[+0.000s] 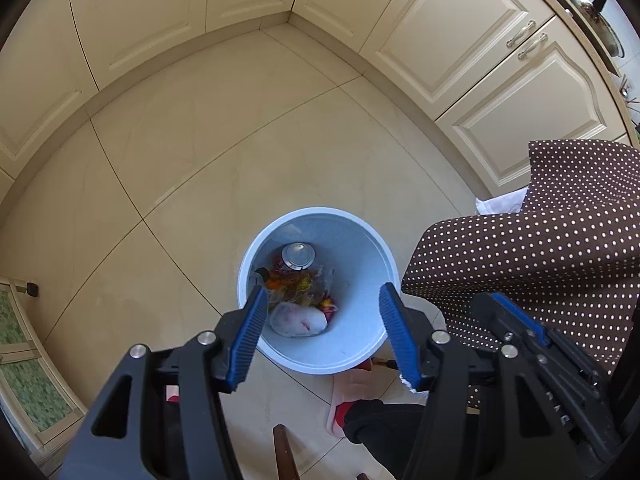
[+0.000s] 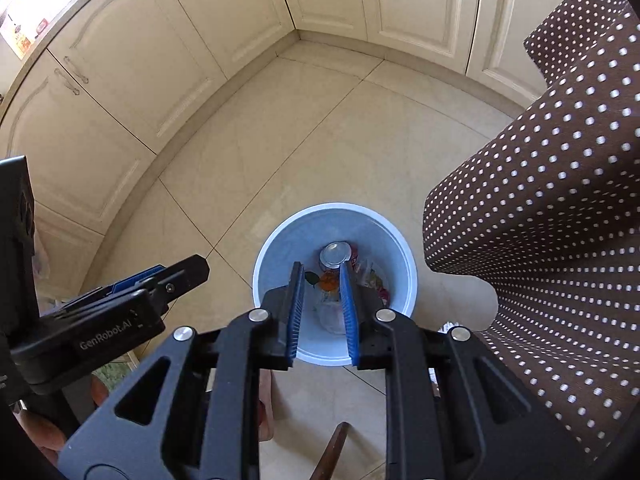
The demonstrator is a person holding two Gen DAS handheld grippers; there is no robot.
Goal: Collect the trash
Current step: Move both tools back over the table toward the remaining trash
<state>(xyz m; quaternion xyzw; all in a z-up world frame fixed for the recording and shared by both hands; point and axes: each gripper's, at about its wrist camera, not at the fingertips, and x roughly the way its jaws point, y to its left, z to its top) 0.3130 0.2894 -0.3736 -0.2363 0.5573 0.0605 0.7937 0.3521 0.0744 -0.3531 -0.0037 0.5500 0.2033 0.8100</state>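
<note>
A pale blue bin point(image 1: 360, 248) point(image 2: 288, 248) stands on the tiled floor below both grippers. Inside it lie a metal can point(image 1: 298, 256) point(image 2: 335, 254), colourful wrappers point(image 1: 298, 280) point(image 2: 330, 280) and a white crumpled wad point(image 1: 298, 320). My left gripper point(image 1: 323, 292) hangs over the bin's mouth, open wide with nothing between its blue pads. My right gripper point(image 2: 321, 270) is also above the bin. Its jaws stand a narrow gap apart with nothing in them; the bin's contents show through the gap. Each gripper appears in the other's view: the right gripper point(image 1: 492, 304) and the left gripper point(image 2: 188, 270).
A brown polka-dot cloth point(image 1: 540, 248) point(image 2: 560, 220) hangs close to the bin's right side. Cream cabinets point(image 1: 480, 60) point(image 2: 120, 60) line the far corner of the kitchen. A person's slippered foot point(image 1: 348, 404) and a wooden leg point(image 1: 284, 452) are near the bin's front.
</note>
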